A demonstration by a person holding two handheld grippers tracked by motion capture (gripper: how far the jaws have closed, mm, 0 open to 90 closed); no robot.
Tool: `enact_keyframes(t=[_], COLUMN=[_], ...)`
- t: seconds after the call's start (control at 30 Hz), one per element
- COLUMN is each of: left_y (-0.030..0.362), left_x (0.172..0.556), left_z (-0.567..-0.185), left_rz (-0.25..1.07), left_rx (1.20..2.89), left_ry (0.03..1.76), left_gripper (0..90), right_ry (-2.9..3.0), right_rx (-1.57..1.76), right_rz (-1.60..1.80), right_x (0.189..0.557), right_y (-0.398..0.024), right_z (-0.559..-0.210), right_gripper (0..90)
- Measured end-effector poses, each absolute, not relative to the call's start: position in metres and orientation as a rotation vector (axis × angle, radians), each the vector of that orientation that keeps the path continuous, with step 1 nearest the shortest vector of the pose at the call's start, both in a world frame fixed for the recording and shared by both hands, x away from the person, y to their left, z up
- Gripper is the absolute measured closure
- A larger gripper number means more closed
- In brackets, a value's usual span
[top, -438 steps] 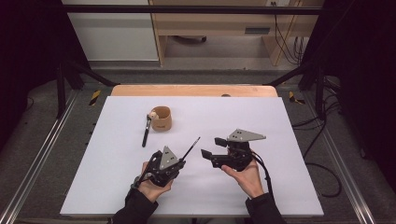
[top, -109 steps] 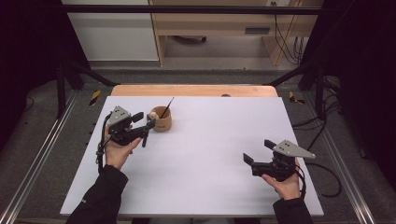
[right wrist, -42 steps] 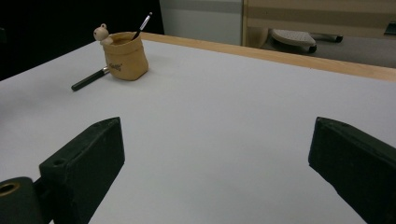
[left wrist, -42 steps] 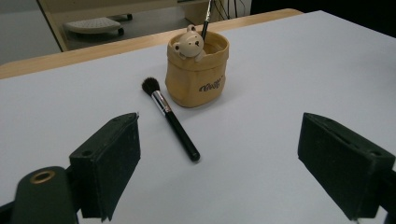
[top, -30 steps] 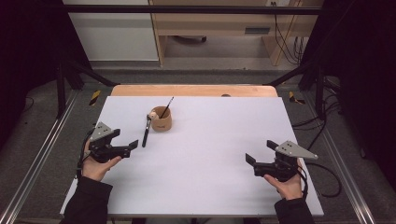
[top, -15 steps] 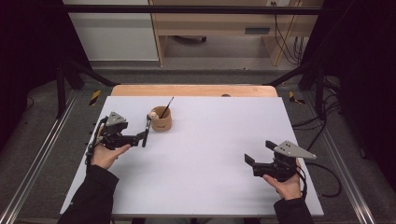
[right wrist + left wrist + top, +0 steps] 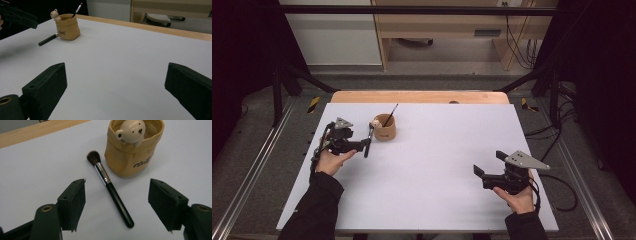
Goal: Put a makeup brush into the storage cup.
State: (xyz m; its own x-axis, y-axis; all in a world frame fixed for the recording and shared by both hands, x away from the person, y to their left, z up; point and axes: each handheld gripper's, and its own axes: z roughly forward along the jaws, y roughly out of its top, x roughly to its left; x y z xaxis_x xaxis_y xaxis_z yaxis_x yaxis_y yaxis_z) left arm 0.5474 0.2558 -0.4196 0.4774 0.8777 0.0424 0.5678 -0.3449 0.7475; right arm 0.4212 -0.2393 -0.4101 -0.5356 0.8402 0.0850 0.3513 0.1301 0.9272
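Brush (image 7: 110,189) lies flat on the white table (image 7: 452,165), just beside the tan cup (image 7: 132,150) on its left. Long axis runs away from the person: bristles at the far end by the cup's base, black handle end nearest the left gripper (image 7: 116,205). That gripper hovers over the handle, its jaws apart on either side and not touching; they have just been closing. A thin brush (image 7: 390,114) stands tilted in the cup. Right gripper (image 7: 492,167) sits well apart at the near right, jaws wide, nothing between.
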Motion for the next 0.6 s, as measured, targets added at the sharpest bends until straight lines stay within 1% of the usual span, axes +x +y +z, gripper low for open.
enact_keyframes(t=[0.13,0.3,0.4,0.6], left_y=[0.252,0.25,0.251,0.249], left_x=[0.554,0.562,0.566,0.572], left_z=[-0.426,-0.436,-0.441,-0.448], left_rz=[0.581,0.569,0.56,0.545], left_rx=[2.066,2.1,2.096,2.089], left_ry=[1.208,1.23,1.245,1.273], left_gripper=[33.6,40.2,44.1,49.0], right_ry=[1.955,1.957,1.96,1.966], right_rx=[1.145,1.143,1.139,1.143], right_rz=[1.391,1.391,1.391,1.388], right_x=[0.421,0.421,0.422,0.422], right_y=[-0.238,-0.238,-0.237,-0.236], right_z=[-0.41,-0.411,-0.411,-0.412], right_gripper=[4.6,4.6,4.6,4.6])
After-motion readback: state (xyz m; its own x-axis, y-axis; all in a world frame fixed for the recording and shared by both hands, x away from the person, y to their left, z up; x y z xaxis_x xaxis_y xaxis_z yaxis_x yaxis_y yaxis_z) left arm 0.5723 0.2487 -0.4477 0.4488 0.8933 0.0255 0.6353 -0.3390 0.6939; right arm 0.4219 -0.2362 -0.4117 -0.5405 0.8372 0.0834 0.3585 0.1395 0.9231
